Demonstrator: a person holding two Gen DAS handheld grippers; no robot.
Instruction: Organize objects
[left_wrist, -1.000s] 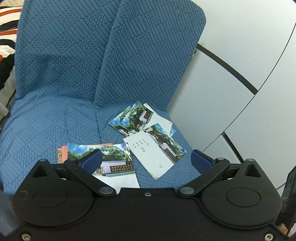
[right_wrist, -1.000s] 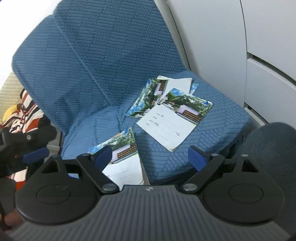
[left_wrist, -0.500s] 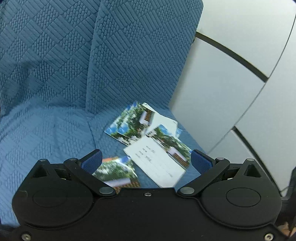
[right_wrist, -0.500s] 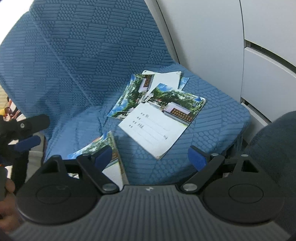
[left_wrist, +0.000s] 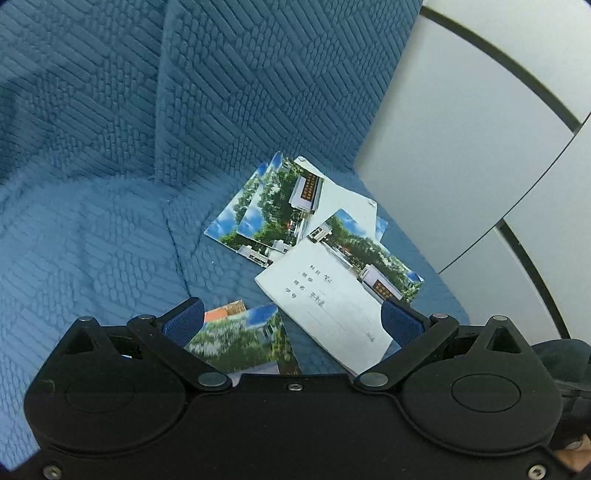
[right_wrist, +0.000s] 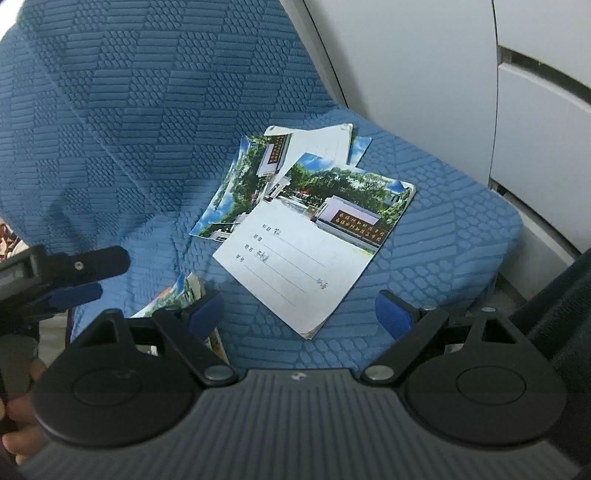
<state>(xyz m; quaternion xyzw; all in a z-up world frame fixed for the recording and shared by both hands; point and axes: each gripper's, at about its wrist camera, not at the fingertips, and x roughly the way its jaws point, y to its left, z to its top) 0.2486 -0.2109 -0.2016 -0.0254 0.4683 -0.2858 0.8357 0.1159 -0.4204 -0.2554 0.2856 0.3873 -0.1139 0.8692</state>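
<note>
The left gripper (left_wrist: 291, 323) hangs with its blue pads spread wide and nothing between them, above a blurred notebook (left_wrist: 240, 341) at the seat's front edge. The right gripper (right_wrist: 299, 314) is likewise wide open and empty, just short of the top notebook (right_wrist: 306, 251), whose white, lined half faces it. That one lies across a loose, fanned heap of notebooks (right_wrist: 243, 173) on the blue quilted seat (right_wrist: 443, 236), beside white cabinet panels (right_wrist: 424, 74).
</note>
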